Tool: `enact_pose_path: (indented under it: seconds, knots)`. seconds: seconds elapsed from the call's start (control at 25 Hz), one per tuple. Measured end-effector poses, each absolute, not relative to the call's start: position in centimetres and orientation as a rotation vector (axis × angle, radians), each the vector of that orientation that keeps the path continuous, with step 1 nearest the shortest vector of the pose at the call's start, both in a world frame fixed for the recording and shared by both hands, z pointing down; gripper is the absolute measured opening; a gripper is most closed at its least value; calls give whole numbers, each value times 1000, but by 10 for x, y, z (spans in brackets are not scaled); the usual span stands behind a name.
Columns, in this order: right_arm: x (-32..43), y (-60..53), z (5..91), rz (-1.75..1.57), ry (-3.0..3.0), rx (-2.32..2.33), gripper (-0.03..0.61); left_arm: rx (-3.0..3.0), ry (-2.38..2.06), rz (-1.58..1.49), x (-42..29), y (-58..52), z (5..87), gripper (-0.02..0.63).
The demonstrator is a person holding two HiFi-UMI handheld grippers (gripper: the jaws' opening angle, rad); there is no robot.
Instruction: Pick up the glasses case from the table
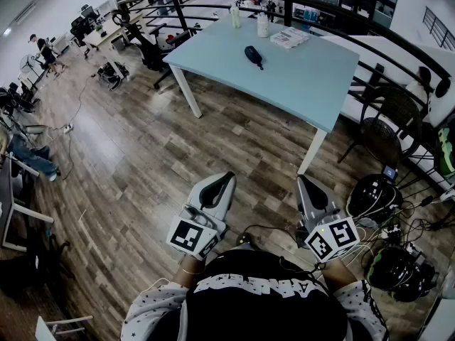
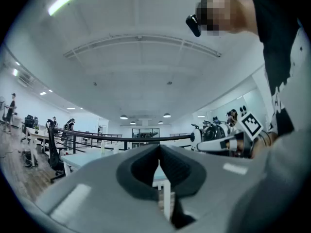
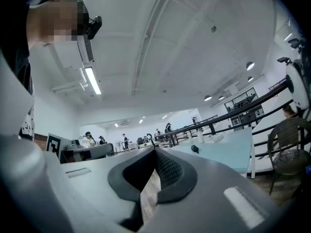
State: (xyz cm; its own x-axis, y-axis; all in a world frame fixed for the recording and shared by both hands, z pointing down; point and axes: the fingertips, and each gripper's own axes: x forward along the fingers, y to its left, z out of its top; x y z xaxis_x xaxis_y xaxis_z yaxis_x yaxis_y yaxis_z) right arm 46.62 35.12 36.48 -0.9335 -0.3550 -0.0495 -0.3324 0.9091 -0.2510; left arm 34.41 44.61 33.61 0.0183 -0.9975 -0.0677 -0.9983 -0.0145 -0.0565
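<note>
The glasses case (image 1: 252, 55) is a small dark oval lying on the light blue table (image 1: 306, 84), far ahead in the head view. In the right gripper view the glasses case (image 3: 195, 149) shows as a dark lump on the table (image 3: 228, 154) to the right of the jaws. Both grippers are held low, close to my body and over the wooden floor, well short of the table. My left gripper (image 1: 229, 175) (image 2: 159, 147) is shut with nothing in it. Beside it my right gripper (image 1: 300, 178) (image 3: 155, 149) is also shut and empty. Each points level.
Two bottles (image 1: 262, 24) and a stack of papers (image 1: 290, 38) stand at the table's far edge, before a black railing (image 1: 341, 0). A wicker chair (image 1: 387, 123) and cables with helmets (image 1: 384, 197) crowd the right. An office chair (image 1: 146, 45) stands left of the table.
</note>
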Motion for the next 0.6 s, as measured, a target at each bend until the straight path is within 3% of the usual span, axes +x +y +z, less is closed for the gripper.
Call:
enact_pose_path:
  seconds: [0.6]
  knots:
    - [433,341,371,-442,2969,-570,5,-2181,2163,50,308,442,341,0]
